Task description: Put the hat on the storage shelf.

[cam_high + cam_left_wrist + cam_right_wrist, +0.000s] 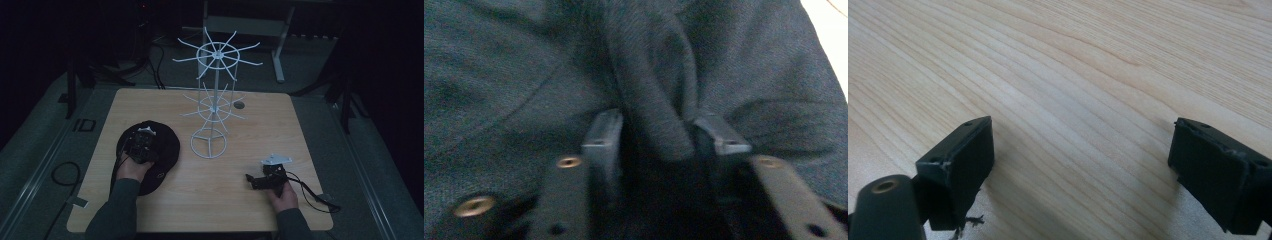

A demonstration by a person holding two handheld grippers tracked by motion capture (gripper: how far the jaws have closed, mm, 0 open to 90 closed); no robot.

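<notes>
A dark cap [162,150] lies on the wooden table [250,120] at the left, in front of a white wire hat stand [214,100]. My left gripper [141,142] sits on top of the cap. In the left gripper view its jaws pinch a raised fold of the dark fabric [654,100], so my left gripper [659,135] is shut on the cap. At the table's right front, my right gripper [252,180] lies low over bare wood. Seen from the right gripper view, the right gripper [1080,150] has its jaws spread wide with nothing between them.
The wire stand's round base [208,145] rests just right of the cap, with two tiers of spokes above it. A cable [310,192] trails from the right gripper toward the table's right front corner. A small round hole [239,105] marks the far side of the table.
</notes>
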